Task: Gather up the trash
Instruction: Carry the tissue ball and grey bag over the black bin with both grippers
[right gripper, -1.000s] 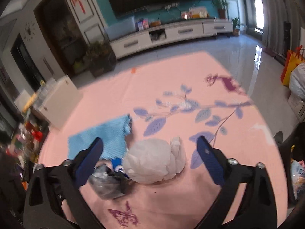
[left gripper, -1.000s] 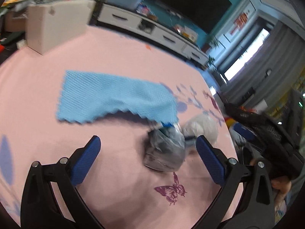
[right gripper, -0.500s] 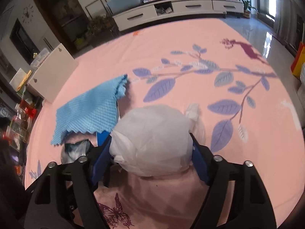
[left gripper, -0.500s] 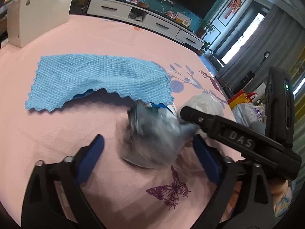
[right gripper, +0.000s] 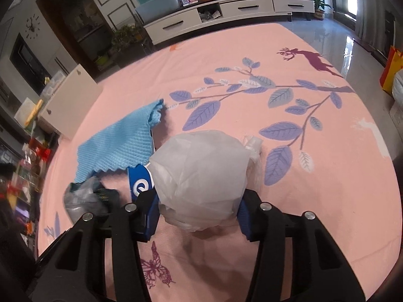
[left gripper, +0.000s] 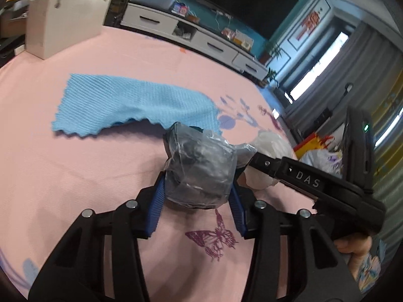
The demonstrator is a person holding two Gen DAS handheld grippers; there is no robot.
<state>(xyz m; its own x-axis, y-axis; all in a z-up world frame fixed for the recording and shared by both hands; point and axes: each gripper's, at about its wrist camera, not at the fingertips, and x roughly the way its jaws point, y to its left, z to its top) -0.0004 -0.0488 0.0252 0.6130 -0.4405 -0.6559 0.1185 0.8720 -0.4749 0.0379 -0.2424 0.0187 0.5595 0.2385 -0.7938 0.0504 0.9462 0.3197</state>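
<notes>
On the pink tablecloth [left gripper: 75, 176], a crumpled grey plastic bag [left gripper: 199, 171] with dark contents sits between the blue pads [left gripper: 157, 201] of my left gripper [left gripper: 197, 202]. Its jaws are closing and both pads press the bag's sides. A crumpled white plastic bag [right gripper: 201, 176] fills my right gripper [right gripper: 197, 212], whose jaws are also closing, with the pads [right gripper: 151, 209] against the bag. In the left wrist view the right gripper's black body [left gripper: 302, 181] reaches in from the right over the white bag [left gripper: 272, 143]. The grey bag [right gripper: 83, 198] lies at the lower left of the right wrist view.
A light blue cloth [left gripper: 136, 105] lies just beyond both bags, and a blue-and-white packet [right gripper: 139, 183] pokes out between them. A white box [left gripper: 63, 30] stands at the table's far left edge. A person's hand [left gripper: 352, 246] holds the right gripper. Bags stand on the floor at the right [left gripper: 320, 156].
Both grippers have moved forward and down onto the bags. Their jaws have narrowed from wide open until the pads touch the grey bag on the left and the white bag on the right.
</notes>
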